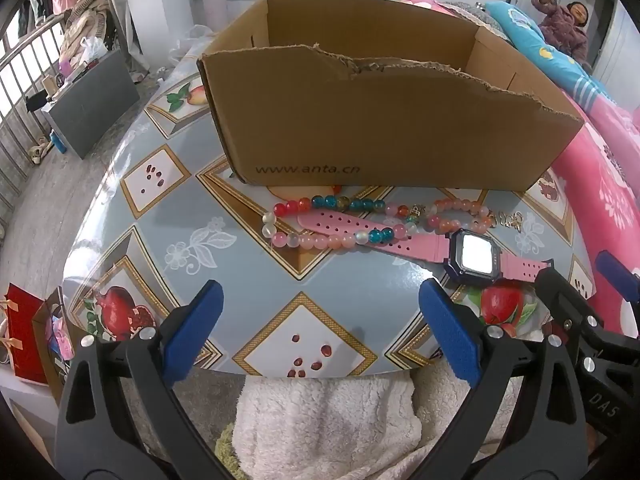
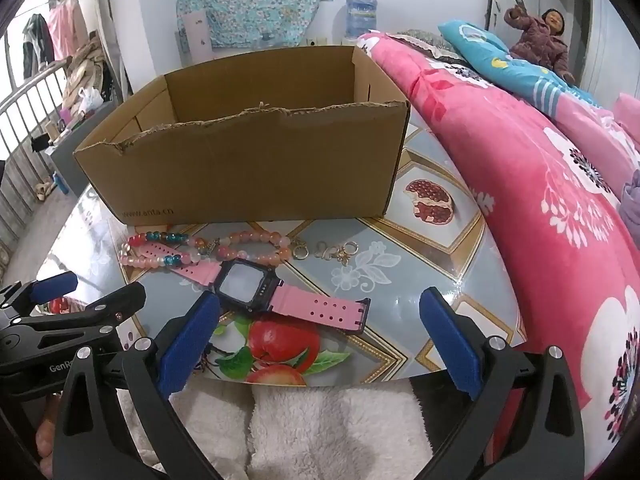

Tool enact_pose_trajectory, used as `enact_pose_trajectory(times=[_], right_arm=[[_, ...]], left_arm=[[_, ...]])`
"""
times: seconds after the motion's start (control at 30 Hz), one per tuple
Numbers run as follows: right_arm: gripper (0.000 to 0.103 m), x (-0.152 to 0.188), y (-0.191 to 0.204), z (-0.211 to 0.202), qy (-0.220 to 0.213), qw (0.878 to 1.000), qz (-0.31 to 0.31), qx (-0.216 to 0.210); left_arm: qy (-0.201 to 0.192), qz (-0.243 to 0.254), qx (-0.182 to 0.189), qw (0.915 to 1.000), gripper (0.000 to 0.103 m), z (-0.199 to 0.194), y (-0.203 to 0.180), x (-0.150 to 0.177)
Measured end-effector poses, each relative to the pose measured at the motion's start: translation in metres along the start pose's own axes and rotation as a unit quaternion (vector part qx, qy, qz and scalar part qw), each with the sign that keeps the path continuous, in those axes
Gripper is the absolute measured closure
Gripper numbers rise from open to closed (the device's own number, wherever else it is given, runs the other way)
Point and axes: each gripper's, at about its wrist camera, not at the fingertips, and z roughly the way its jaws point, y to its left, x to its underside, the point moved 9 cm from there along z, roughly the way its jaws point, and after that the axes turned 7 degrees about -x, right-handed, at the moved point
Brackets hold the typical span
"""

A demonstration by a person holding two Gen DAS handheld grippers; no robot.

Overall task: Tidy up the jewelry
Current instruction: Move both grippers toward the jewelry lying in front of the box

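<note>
Both my left gripper (image 1: 318, 330) and right gripper (image 2: 318, 338) had jaws wide apart, empty, hovering short of the cardboard box (image 1: 360, 120); pink watch (image 2: 256, 290), bead bracelets (image 1: 332, 220) lay just before it, likely staged for boxing.

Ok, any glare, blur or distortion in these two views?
Left wrist: watch face blown out white, box edges bowed by fisheye, corners vignetted black. Right wrist: sharp, watch face readable, sheen on table.
</note>
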Motion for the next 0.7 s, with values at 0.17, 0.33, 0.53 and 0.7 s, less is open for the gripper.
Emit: enact_pose_trajectory(times=[0.17, 0.33, 0.53, 0.7], right_arm=[[0.005, -0.002, 0.0, -0.002, -0.007, 1.0, -0.007, 0.008], [0.005, -0.002, 0.0, -0.002, -0.011, 1.0, -0.009, 0.01], [0.005, -0.005, 0.001, -0.006, -0.016, 1.0, -0.014, 0.005], [0.005, -0.007, 0.0, 0.0, -0.018, 1.0, -0.02, -0.002]], left_arm=[[-0.001, 0.0, 0.0, 1.0, 0.008, 0.0, 0.001, 0.0], [-0.003, -0.001, -0.002, 1.0, 0.008, 0.0, 0.002, -0.002], [-0.01, 0.001, -0.011, 0.9999, 0.008, 0.0, 0.007, -0.004], [-0.007, 0.006, -0.016, 0.9998, 0.008, 0.009, 0.011, -0.007]])
